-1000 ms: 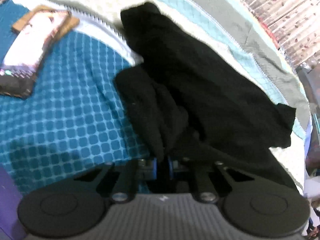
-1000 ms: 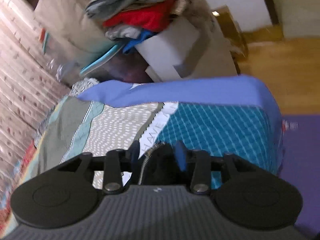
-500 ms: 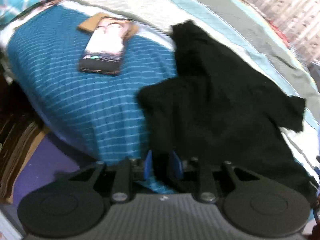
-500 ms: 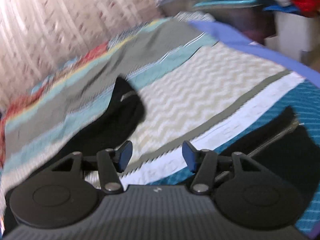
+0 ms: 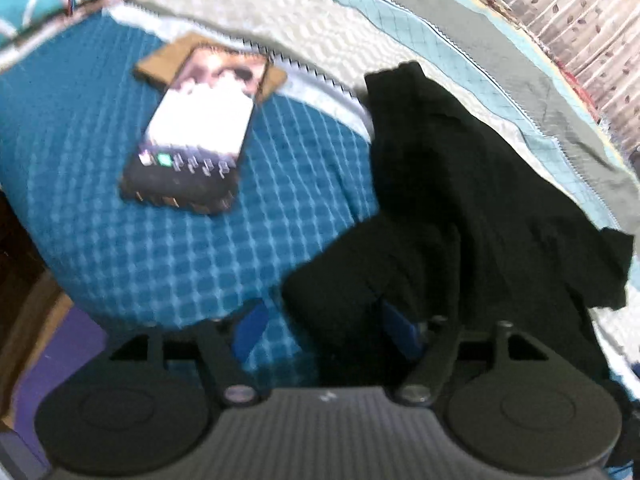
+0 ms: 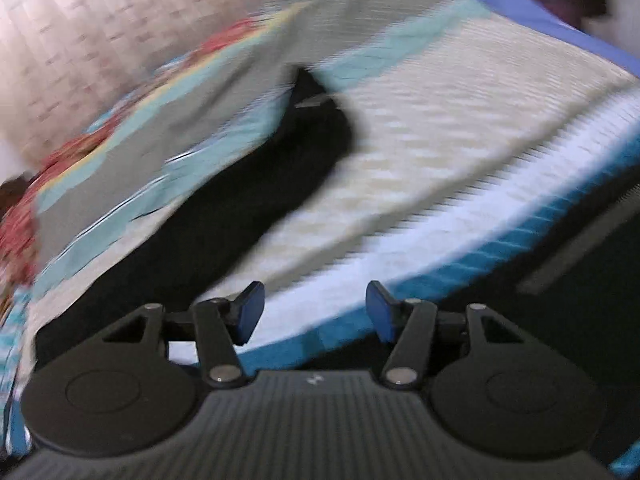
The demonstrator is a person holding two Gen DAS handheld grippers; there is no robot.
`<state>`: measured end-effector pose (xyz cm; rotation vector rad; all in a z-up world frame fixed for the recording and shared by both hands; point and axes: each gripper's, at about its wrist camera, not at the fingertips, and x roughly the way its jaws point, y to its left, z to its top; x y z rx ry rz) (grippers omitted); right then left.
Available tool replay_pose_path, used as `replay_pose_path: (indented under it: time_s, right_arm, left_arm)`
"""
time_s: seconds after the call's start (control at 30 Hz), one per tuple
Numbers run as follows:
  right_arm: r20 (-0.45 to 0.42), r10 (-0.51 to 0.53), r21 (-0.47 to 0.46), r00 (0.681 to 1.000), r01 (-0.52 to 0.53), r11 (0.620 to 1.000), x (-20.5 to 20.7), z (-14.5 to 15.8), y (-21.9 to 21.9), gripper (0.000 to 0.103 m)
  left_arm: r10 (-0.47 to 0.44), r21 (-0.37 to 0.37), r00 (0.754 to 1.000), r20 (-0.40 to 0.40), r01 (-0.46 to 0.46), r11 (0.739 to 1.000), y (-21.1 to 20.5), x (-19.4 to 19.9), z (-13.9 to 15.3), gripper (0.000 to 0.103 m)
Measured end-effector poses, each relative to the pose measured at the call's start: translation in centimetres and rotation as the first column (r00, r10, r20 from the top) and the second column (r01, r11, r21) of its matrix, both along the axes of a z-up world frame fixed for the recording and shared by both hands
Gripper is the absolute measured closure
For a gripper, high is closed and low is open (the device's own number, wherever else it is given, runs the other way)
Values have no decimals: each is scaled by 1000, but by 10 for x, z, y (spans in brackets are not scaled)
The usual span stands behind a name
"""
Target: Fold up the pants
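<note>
We see the pants [image 5: 460, 216] heaped on the bed [image 5: 168, 248] by a phone [image 5: 196, 136]. Our left gripper [image 5: 324, 332] has just been opening, cloth loose between (right pad half hidden); the right gripper [image 6: 312, 312] gapes empty, its view blurred.

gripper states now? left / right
Left gripper: open, jaws just opened; black pants loose between them.
Right gripper: open, holding nothing.

Home bedroom, bed with patchwork quilt [image 5: 208, 264], leaf-patterned curtain [image 5: 580, 24] behind, phone [image 5: 196, 136] on covers
</note>
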<state>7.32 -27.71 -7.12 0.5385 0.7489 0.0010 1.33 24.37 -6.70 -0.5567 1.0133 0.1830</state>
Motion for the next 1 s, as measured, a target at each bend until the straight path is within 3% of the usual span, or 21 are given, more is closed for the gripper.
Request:
replay_pose_path:
  time_s: [0.1,0.13,0.17,0.23,0.3,0.37,0.43,0.5,0.57,0.67,0.7,0.8,0.87,0.93,1.0]
  right_arm:
    - [25,209,-27,978,-208,978,20,25,61,44]
    - [29,287,-39,957,-286,957,27,33,87,44]
    - [31,372,-50,928,-370,928,34,40,118,43]
    - [33,521,-75,853,-517,852,43,51,178,43]
    - [32,632,-88,774,-628,773,48,58,235,43]
    - [41,720,-76,693,-716,693,53,61,289,43]
    - [52,742,-69,668,-739,671,58,66,324,43]
    - [80,762,-42,643,-761,647,58,72,348,43]
    - [81,791,-70,607,-788,611,57,73,367,43]
    - [15,816,-151,578,-805,574,61,63,394,43]
    - [-20,819,-159,574,-810,564,63,56,401,42]
    - [-160,815,-139,557,-830,540,73,27,415,42]
    - [-228,803,-82,550,-833,547,81,9,411,42]
    - [-247,773,-44,584,-804,593,82,3,400,42]
    - [-206,749,13,629,-764,645,88,6,378,42]
  left_arm:
    - [21,-35,999,41,-19,999,0,-7,-2,40]
    - [23,-58,998,60,-20,998,0,-8,-3,57]
    - [17,-74,997,71,-12,997,0,-9,-3,82]
    - [13,-47,996,94,-9,999,-3,-12,0,88]
    - [29,90,989,146,-42,995,-14,-21,18,89]
    - [-29,273,949,313,-61,960,-31,-49,52,89]
    - [-83,376,913,400,-81,923,-40,-72,67,89]
    - [-97,401,921,377,-68,914,-43,-80,59,88]
    - [-81,389,952,296,-42,920,-40,-75,36,88]
    - [-2,247,998,57,-12,969,-24,-58,-10,78]
    - [22,201,999,36,-29,979,-17,-57,-17,77]
    - [33,167,995,91,-48,985,-6,-66,-6,65]
    - [69,140,985,157,-91,986,7,-76,9,53]
    - [102,113,972,214,-128,985,18,-84,24,55]
    - [124,166,962,243,-167,972,26,-76,35,55]
